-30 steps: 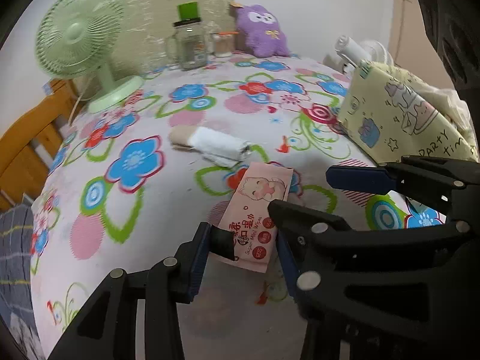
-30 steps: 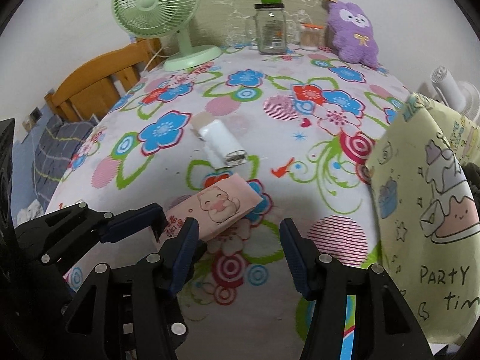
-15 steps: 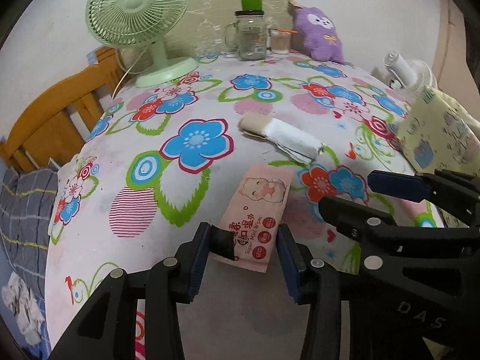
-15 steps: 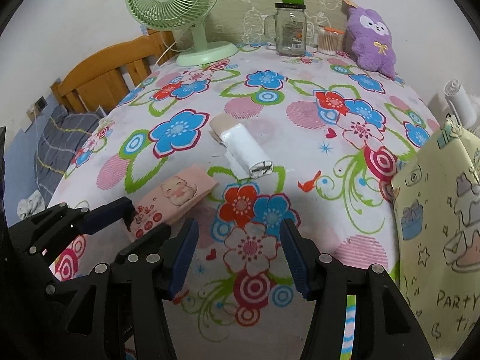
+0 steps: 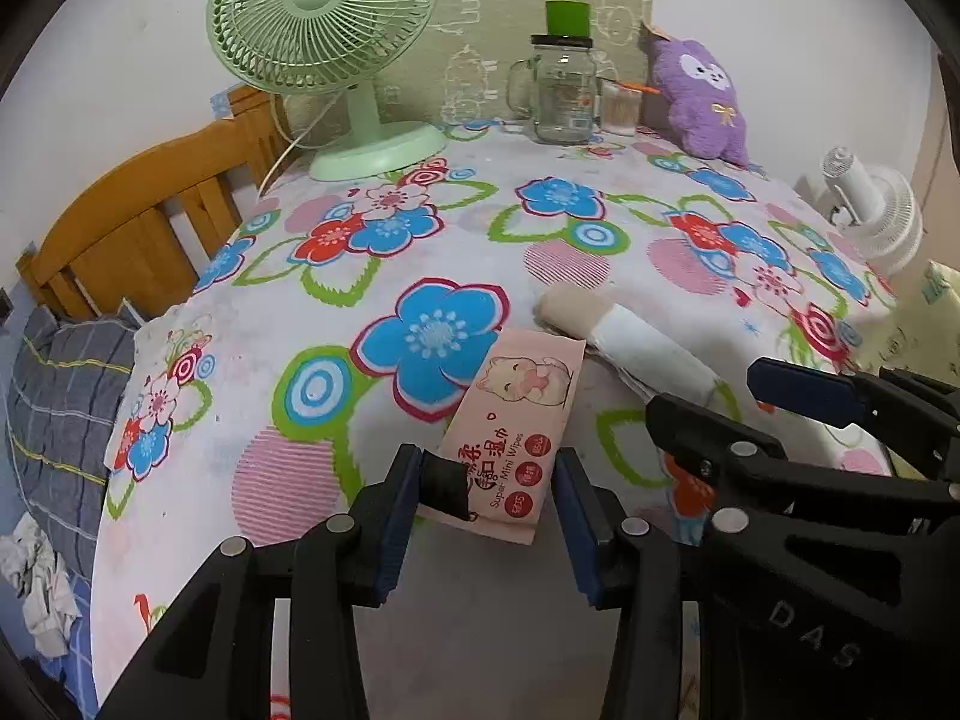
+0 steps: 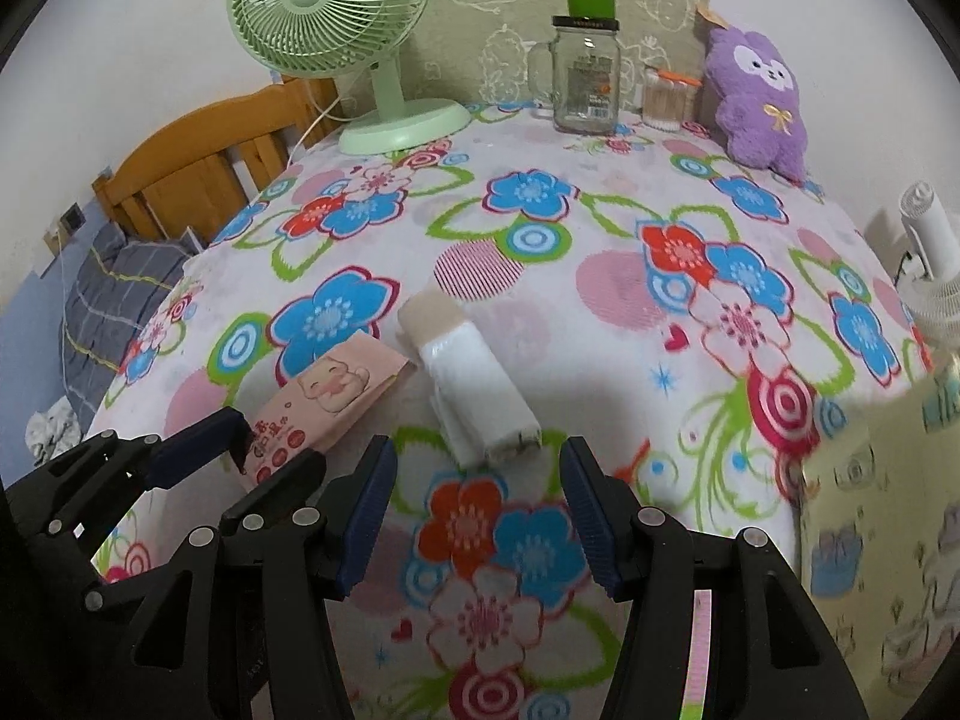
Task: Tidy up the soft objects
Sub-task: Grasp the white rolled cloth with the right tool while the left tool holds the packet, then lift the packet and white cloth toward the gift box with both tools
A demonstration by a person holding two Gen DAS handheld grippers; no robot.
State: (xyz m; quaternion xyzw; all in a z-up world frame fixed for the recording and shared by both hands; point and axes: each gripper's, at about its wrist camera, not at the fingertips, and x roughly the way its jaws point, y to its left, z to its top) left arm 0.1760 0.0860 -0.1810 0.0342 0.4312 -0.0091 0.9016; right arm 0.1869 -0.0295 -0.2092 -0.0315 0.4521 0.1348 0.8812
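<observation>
My left gripper (image 5: 486, 480) is shut on the near end of a pink wet-wipes pack (image 5: 516, 414) with a cartoon cat, which points away over the flowered tablecloth (image 5: 420, 252). Its far end reaches close to a rolled white and beige cloth (image 5: 630, 342). The right wrist view shows the same pack (image 6: 330, 390) in the left gripper (image 6: 264, 450) at the lower left. My right gripper (image 6: 477, 480) stands open with nothing between its fingers, just short of the rolled cloth (image 6: 474, 384). A purple plush toy (image 6: 759, 102) sits at the table's far right.
A green desk fan (image 5: 336, 48), a glass mug jar (image 5: 564, 96) and a small jar of sticks (image 6: 663, 102) line the back. A yellow "Party time" bag (image 6: 882, 540) stands at the right edge, a white fan (image 5: 870, 210) behind it. A wooden bed frame (image 5: 144, 222) lies left.
Both grippers have moved left across the table, so the yellow bag has slid toward the right edge of both views. The left view has levelled. The pack stays in the left gripper.
</observation>
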